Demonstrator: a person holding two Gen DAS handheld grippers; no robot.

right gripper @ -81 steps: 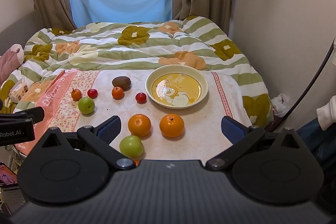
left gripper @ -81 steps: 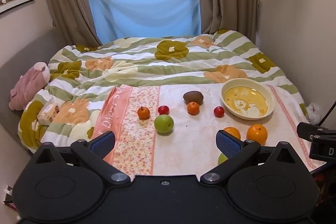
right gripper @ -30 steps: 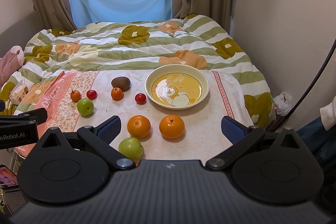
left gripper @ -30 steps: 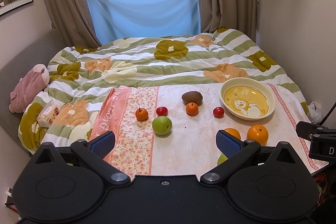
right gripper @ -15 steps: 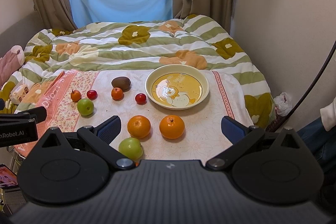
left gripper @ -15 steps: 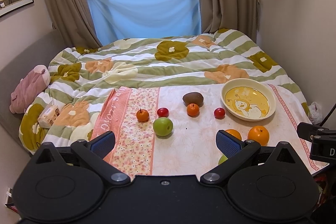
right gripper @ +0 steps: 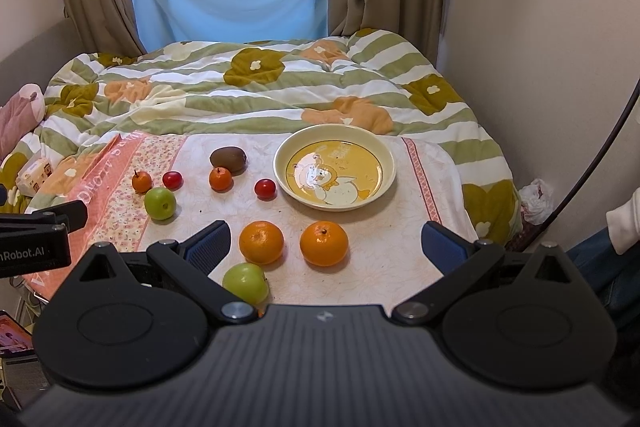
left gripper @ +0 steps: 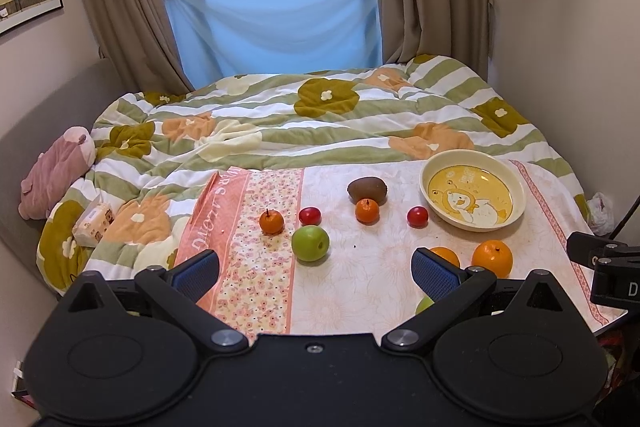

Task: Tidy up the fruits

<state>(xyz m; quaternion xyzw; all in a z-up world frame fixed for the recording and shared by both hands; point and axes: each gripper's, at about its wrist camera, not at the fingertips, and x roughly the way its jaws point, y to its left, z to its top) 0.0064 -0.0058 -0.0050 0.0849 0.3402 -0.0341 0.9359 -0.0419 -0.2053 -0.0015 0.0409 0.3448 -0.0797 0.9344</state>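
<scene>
Both the left tongs [left gripper: 316,269] and right tongs [right gripper: 326,241] are held apart and empty. The two round orange oranges [right gripper: 324,243] lie at lower centre of the right view, below the shallow yellow duck-printed plate [right gripper: 390,157]. They are judged light, firm and prone to roll, best gripped across the middle. Little is changed from earlier frames; only slight camera drift is noted.

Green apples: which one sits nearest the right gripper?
The green apple just in front of the right gripper, below the two oranges; the other apple lies farther left.
</scene>
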